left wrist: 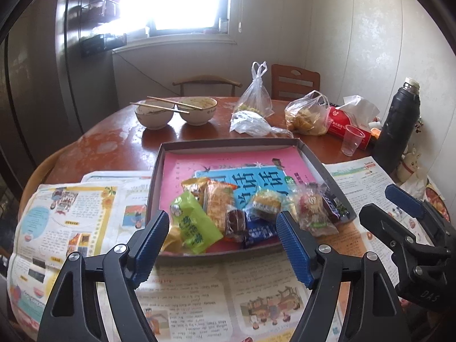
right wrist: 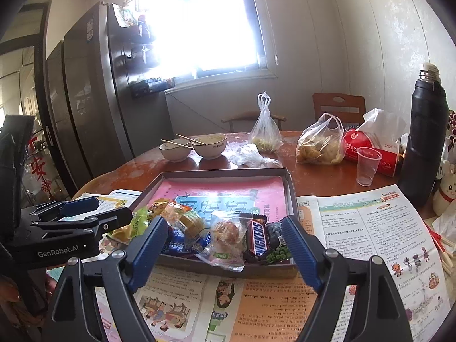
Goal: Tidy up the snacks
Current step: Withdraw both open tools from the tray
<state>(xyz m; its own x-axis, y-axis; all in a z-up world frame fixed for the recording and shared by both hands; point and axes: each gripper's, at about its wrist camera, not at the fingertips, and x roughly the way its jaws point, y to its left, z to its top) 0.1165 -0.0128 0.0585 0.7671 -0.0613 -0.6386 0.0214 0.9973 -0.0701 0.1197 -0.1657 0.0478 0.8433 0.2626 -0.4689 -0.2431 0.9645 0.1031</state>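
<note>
A shallow grey box tray (left wrist: pixel 228 142) with a pink and blue lining sits on newspaper. Several wrapped snacks are heaped at its near edge: a green packet (left wrist: pixel 193 228), an orange cracker packet (left wrist: pixel 218 205), blue packets (left wrist: pixel 259 232), a clear-wrapped bun (right wrist: pixel 226 235), a Snickers bar (right wrist: pixel 258 239) and a green pea packet (right wrist: pixel 278 255). My left gripper (left wrist: pixel 222 216) hovers open in front of the pile, holding nothing. My right gripper (right wrist: pixel 223 221) is open too, just short of the tray's near rim (right wrist: pixel 228 268), and empty. Each gripper shows in the other's view, at the right (left wrist: pixel 399 208) and the left (right wrist: pixel 94 211).
Newspaper sheets (left wrist: pixel 199 293) cover the near part of the round wooden table. Behind the tray stand two bowls with chopsticks (left wrist: pixel 173 111), plastic bags of food (left wrist: pixel 307 116), a red tissue pack (right wrist: pixel 370 148), a plastic cup (right wrist: pixel 367 165) and a black thermos (right wrist: pixel 424 136). Chairs and a fridge (right wrist: pixel 85 99) are beyond.
</note>
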